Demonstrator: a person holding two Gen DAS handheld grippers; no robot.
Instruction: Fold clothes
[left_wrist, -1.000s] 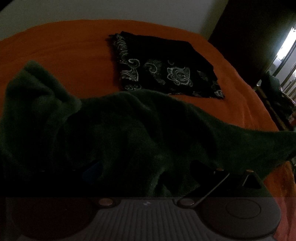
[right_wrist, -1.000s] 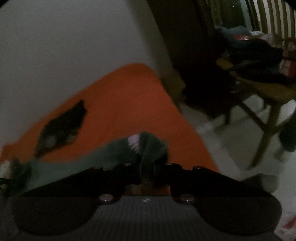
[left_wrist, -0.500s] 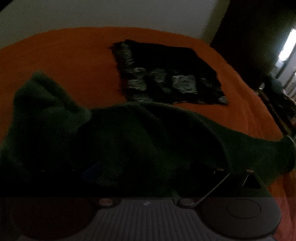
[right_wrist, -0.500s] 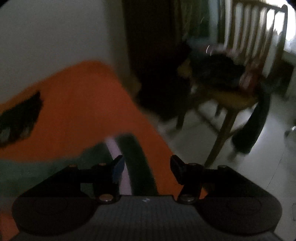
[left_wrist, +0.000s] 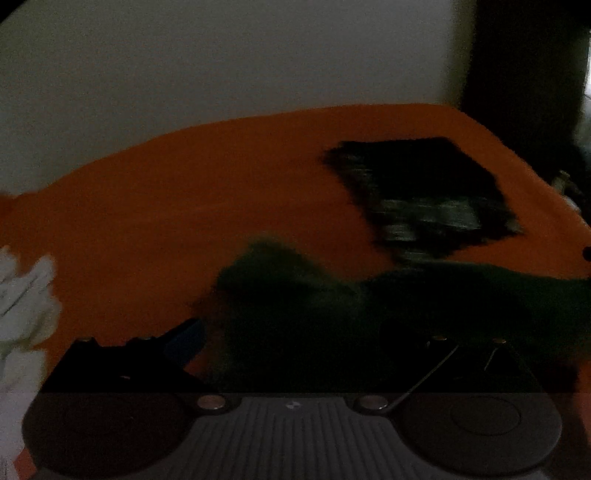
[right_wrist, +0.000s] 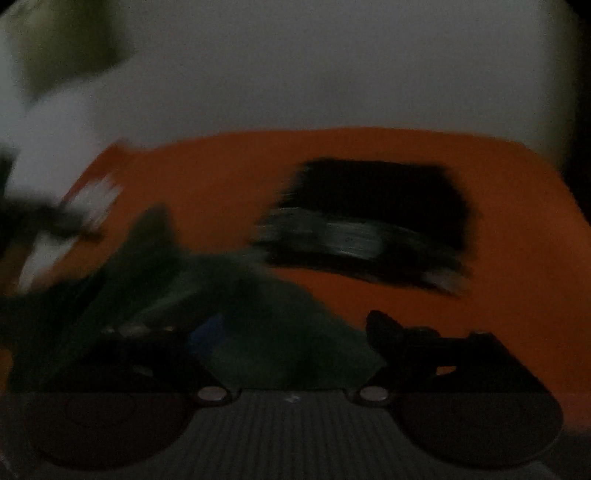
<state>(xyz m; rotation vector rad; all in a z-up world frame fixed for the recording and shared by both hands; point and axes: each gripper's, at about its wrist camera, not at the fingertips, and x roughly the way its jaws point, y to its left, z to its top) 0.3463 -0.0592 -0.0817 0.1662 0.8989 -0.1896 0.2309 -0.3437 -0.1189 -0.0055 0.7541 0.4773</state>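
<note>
Lying crumpled on the orange-covered bed (left_wrist: 229, 192), the dark green fleece garment (left_wrist: 332, 306) sits at the near edge, bunched in a low heap that runs off to the right in the left wrist view. In the right wrist view the same green cloth (right_wrist: 236, 310) spreads from the left side toward the middle, directly in front of the camera.

Left tool (left_wrist: 314, 343): the garment covers the space between its fingers. The left finger with its blue pad (left_wrist: 183, 341) is clear of the cloth; the right finger is buried in shadow and fabric. Cannot tell whether it is clamped on the cloth or standing apart.

Right tool (right_wrist: 295, 332): jaws wide and opening. Green cloth lies in the gap between the fingers, but the right finger (right_wrist: 391, 332) stands clear of it over the orange sheet, so nothing is pinched.

Behind the green garment, further up the bed, lies a folded black cloth with a pale printed pattern (left_wrist: 424, 195), flat and roughly square, near the green heap; whether they touch is lost in blur. A white crumpled fabric (left_wrist: 26, 295) shows at the left edge of the left wrist view. A pale wall (left_wrist: 221, 66) rises behind the bed. Both views are dim and motion-blurred.
</note>
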